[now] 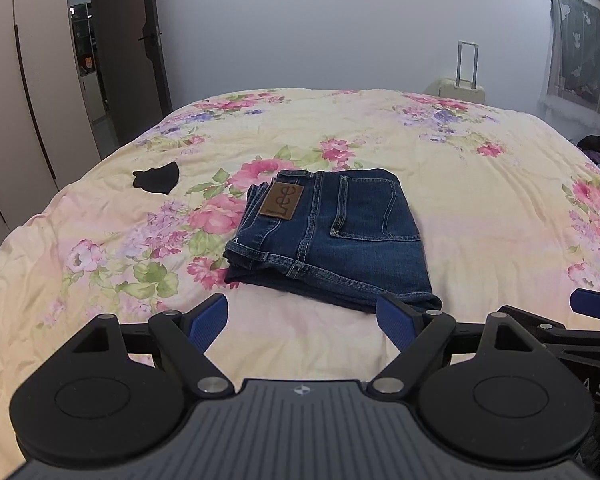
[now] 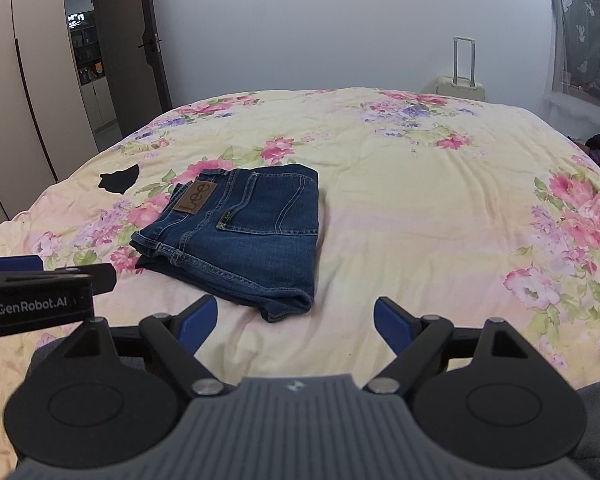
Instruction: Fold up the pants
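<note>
A bedroom: pale walls, a wardrobe on the left, a cream suitcase (image 1: 462,86) against the far wall, and a wide bed under a soft, faintly wrinkled quilt (image 1: 480,208) printed with pink and lilac flowers. In the middle of it lie the jeans (image 1: 332,236) — dark blue denim with pale topstitching, folded into a thick, near-square bundle, back pocket and brown leather label (image 1: 281,200) facing up. By my judgement the folding looks finished or close to it.

I hold both tongs low at the bed's near edge, empty. My left gripper (image 1: 304,322) has its blue ribbed pads spread wide, the bundle straight ahead and just beyond them. My right gripper (image 2: 296,320) is equally wide — the bundle lies ahead and to its left, so my left hand is nearer. A small black cloth scrap (image 1: 156,178) rests apart, left of the jeans.
</note>
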Action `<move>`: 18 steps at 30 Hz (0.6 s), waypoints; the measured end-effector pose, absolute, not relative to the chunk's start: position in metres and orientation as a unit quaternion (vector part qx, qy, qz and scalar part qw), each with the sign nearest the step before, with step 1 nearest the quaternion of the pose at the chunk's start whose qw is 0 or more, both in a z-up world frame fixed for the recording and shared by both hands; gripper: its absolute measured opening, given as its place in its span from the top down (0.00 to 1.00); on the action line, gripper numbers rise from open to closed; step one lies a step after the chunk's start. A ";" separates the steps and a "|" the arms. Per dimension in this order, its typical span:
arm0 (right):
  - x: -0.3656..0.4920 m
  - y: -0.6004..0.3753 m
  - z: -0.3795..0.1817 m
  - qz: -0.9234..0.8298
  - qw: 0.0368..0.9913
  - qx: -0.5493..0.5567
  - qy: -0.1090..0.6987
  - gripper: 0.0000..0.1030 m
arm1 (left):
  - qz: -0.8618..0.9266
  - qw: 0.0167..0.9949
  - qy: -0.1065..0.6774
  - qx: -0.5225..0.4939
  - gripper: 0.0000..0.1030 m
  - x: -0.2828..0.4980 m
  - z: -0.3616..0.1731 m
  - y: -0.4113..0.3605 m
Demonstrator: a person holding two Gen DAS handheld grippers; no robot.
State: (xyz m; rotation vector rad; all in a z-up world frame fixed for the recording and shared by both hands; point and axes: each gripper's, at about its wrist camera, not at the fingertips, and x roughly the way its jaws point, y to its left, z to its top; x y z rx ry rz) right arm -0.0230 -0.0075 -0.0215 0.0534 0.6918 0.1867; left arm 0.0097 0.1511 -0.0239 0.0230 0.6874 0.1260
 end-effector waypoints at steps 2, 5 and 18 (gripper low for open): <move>-0.023 -0.009 -0.021 0.091 0.936 0.028 0.340 0.21 | 0.063 0.939 0.338 0.013 0.05 0.010 -0.025 0.151; -0.022 -0.010 -0.020 0.093 0.935 0.031 0.340 0.21 | 0.062 0.938 0.340 0.012 0.05 0.010 -0.025 0.151; -0.023 -0.011 -0.017 0.101 0.935 0.032 0.338 0.21 | 0.062 0.937 0.342 0.014 0.05 0.011 -0.025 0.150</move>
